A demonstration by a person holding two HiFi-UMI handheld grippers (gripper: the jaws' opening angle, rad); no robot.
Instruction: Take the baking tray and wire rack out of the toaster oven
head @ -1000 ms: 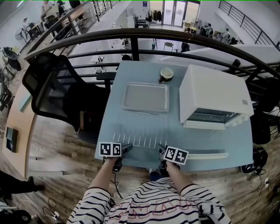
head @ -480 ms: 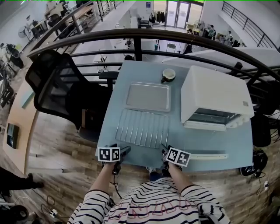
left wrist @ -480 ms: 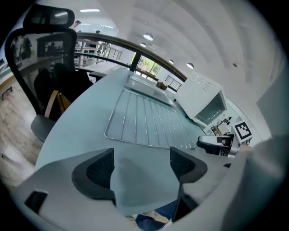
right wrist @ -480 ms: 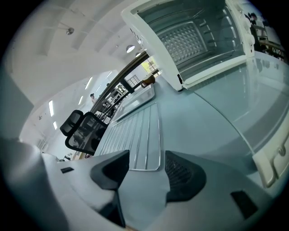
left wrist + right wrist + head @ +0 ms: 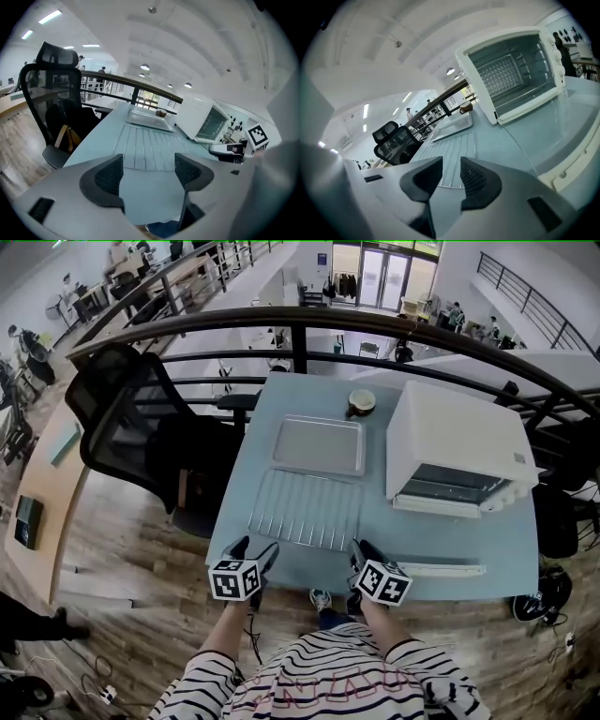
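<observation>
Head view: thin-barred wire rack (image 5: 307, 510), shiny rectangular baking tray (image 5: 319, 446); left claw (image 5: 147, 171) wide, empty; right claw (image 5: 451, 171) just narrowed, empty.

The head view looks steeply down, with the table (image 5: 441, 540) mid-frame. The left gripper view sits low over the table's near edge, facing along it, with the toaster oven (image 5: 201, 123) at right. The right gripper view, equally low, faces the oven's open front, upper right. All share the wire rack (image 5: 307, 510) and baking tray (image 5: 319, 446).
</observation>
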